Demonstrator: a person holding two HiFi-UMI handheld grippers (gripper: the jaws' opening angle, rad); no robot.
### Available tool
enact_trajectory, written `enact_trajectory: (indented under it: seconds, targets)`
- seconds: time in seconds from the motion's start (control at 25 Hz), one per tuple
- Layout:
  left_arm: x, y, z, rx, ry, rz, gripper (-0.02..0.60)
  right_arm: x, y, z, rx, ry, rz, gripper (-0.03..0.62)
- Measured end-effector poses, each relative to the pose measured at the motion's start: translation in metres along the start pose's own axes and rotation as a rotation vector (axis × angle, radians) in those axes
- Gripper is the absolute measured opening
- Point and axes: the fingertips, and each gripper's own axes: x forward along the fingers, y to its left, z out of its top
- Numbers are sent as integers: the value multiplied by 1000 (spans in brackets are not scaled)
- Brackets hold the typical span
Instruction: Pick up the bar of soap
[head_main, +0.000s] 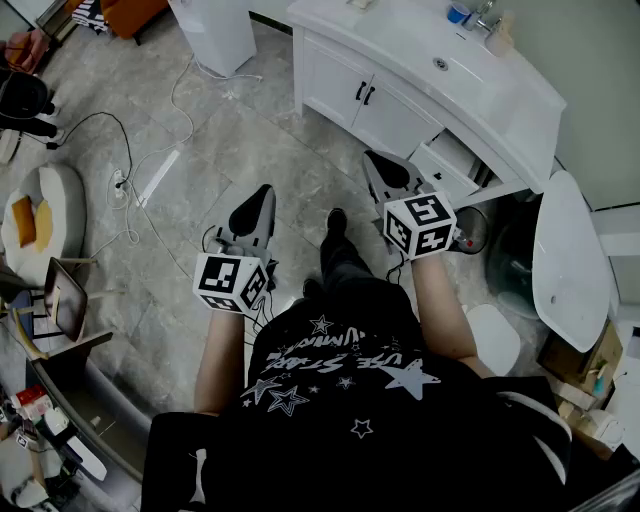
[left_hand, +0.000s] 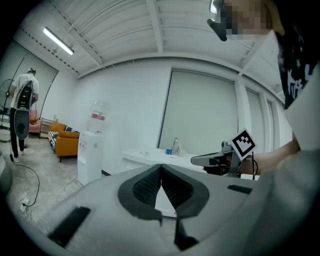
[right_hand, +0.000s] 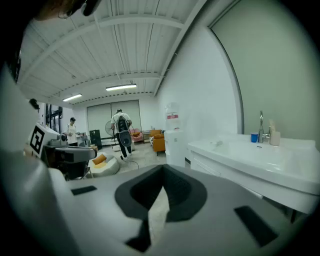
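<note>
My left gripper (head_main: 262, 196) and right gripper (head_main: 376, 162) are held side by side at waist height over the floor, both pointing toward the white vanity (head_main: 400, 45). In the left gripper view the left gripper (left_hand: 161, 168) has its jaws closed together with nothing between them. The right gripper (right_hand: 162, 171) shows the same in its own view. A small pale thing (right_hand: 216, 143) lies on the vanity top left of the basin (head_main: 440, 63); it may be the bar of soap, too small to tell. Both grippers are well short of the counter.
A faucet (head_main: 485, 15), blue cup (head_main: 458, 12) and bottle (head_main: 500, 35) stand behind the basin. A vanity drawer (head_main: 450, 160) is open near my right gripper. A water dispenser (head_main: 215, 30) stands left of the vanity, cables (head_main: 150, 160) cross the floor, and a person (right_hand: 121, 132) stands far off.
</note>
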Motion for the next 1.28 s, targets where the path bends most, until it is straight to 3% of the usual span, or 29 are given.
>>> enact_trajectory:
  seconds: [0.6, 1.0, 1.28]
  targets:
    - [-4, 2, -4, 2, 3, 15, 11, -3, -6, -3, 15, -5, -11, 6]
    - [23, 14, 3, 15, 6, 25, 11, 6, -42, 19, 121, -114, -35, 9]
    - [82, 35, 11, 17, 20, 21, 11, 49, -90, 32, 166, -112, -29, 127]
